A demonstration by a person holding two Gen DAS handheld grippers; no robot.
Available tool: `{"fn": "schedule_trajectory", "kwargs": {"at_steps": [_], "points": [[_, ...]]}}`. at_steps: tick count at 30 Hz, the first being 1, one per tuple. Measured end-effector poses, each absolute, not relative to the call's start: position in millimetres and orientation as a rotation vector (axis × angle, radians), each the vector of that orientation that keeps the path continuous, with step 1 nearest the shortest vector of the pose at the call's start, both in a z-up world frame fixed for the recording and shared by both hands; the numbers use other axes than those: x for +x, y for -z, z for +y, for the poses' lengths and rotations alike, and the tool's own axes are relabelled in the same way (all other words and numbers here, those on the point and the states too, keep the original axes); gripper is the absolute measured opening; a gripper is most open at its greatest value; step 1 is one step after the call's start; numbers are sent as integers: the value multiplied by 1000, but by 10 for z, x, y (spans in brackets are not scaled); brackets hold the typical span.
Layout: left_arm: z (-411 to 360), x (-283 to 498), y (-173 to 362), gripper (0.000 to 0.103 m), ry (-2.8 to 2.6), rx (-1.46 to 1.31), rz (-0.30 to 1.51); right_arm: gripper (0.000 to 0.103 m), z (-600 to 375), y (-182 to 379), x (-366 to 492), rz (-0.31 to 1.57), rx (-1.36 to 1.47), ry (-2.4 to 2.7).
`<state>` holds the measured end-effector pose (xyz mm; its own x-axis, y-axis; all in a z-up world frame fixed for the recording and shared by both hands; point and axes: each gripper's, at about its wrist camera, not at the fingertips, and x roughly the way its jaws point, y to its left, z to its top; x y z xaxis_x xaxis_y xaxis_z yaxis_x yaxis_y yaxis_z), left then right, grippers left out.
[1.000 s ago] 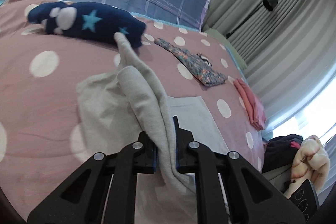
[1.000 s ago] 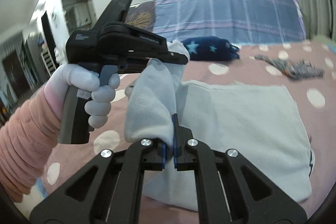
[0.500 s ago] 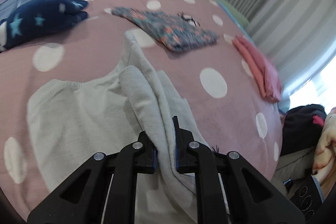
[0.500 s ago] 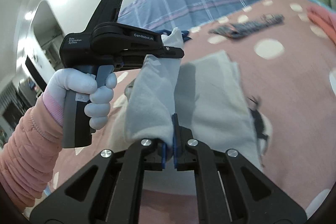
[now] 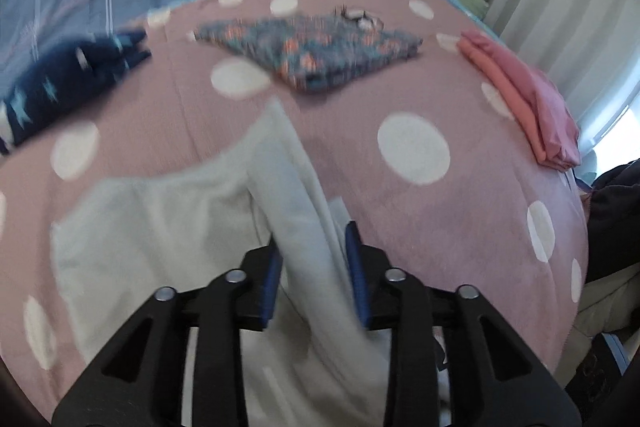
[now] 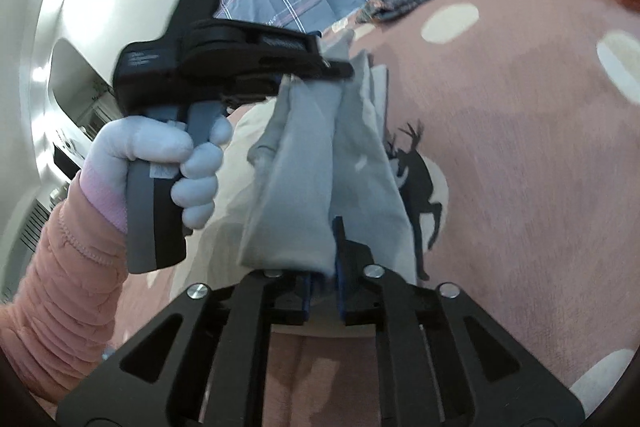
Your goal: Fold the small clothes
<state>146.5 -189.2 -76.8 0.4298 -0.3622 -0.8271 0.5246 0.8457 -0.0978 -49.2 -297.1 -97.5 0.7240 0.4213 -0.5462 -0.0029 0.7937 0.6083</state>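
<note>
Both jaws are opening. The left gripper (image 5: 314, 267) stands apart around a fold of the pale grey cotton garment with a black deer print (image 5: 160, 227); the right gripper (image 6: 322, 291) barely parts, cloth between. The garment lies mid-bed on the pink polka-dot bedspread (image 5: 460, 219). Let the fold settle flat before withdrawing, edges aligned. Blur hides whether the right pads press on the cloth; its near edge is cut off.

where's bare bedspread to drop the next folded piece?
Bare spotted bedspread lies right of the grey garment, below the floral piece and left of the pink stack. Also bare between the navy star piece and the grey garment. The far edge is crowded.
</note>
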Motion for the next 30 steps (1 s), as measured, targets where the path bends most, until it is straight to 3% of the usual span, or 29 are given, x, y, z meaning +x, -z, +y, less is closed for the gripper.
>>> {"fn": "schedule_trajectory", "kwargs": {"at_steps": [4, 6, 11, 20, 30], "points": [[-1706, 1202, 314, 42, 519, 260, 791, 20, -3157, 1086, -510, 761, 700, -239], [-1542, 1019, 194, 58, 506, 284, 736, 22, -3222, 1120, -540, 766, 733, -245], [-1066, 481, 274, 62, 485, 325, 743, 23, -3353, 1179, -573, 768, 823, -280], [-410, -471, 836, 63, 436, 360, 852, 23, -3358, 1144, -543, 785, 815, -271], [-377, -573, 1080, 63, 372, 375, 820, 23, -3375, 1022, -504, 776, 811, -257]]}}
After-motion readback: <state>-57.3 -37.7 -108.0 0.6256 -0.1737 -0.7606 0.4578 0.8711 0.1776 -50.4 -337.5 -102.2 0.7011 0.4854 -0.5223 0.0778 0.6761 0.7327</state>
